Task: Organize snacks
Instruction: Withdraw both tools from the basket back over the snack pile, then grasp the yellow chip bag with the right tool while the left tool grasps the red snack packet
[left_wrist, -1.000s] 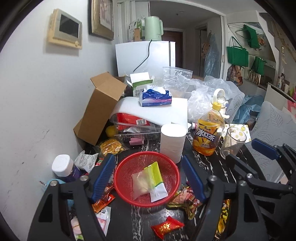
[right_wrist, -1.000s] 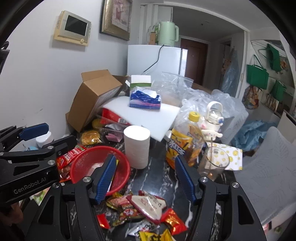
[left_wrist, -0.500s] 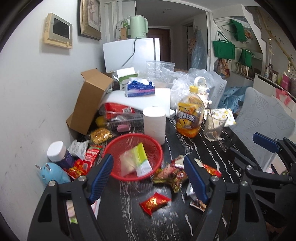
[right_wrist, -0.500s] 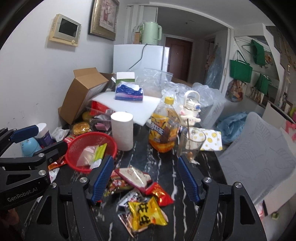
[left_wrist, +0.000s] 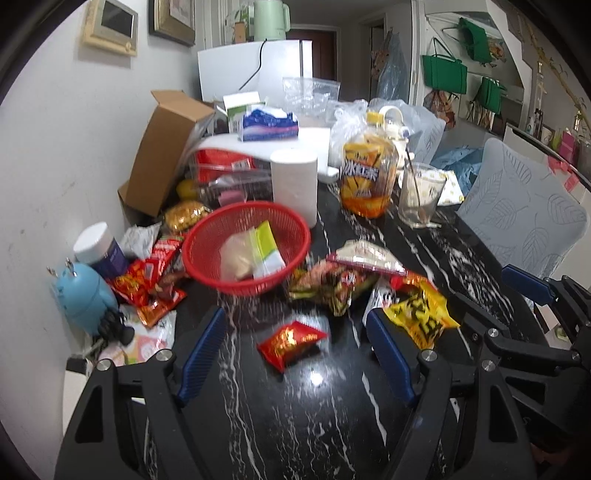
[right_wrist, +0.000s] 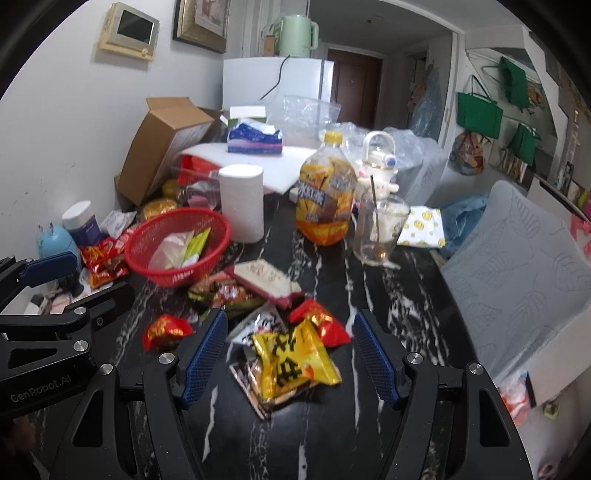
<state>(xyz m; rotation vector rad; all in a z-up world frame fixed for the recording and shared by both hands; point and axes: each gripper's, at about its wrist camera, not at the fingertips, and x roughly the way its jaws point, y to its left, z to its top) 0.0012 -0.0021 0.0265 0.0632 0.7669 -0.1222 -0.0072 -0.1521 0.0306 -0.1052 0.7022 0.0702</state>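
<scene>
Snack packets lie scattered on the black marble table (left_wrist: 424, 251); both grippers hang released above them, holding nothing. Between the left gripper (left_wrist: 295, 354) fingers lies a small red packet (left_wrist: 290, 341); the yellow packet (right_wrist: 295, 356) sits between those of the right gripper (right_wrist: 290, 352). Beyond both, the red basket (left_wrist: 207, 236) holds two packets

The room is lit evenly from above, quite bright, with soft shadows. On the black marble table (left_wrist: 317, 413) there is a small white glare spot in the left wrist view. Both pictures have strong fisheye bending and dark corners. The yellow snack packet (right_wrist: 295, 358) looks slightly blurred, and far objects are soft
</scene>
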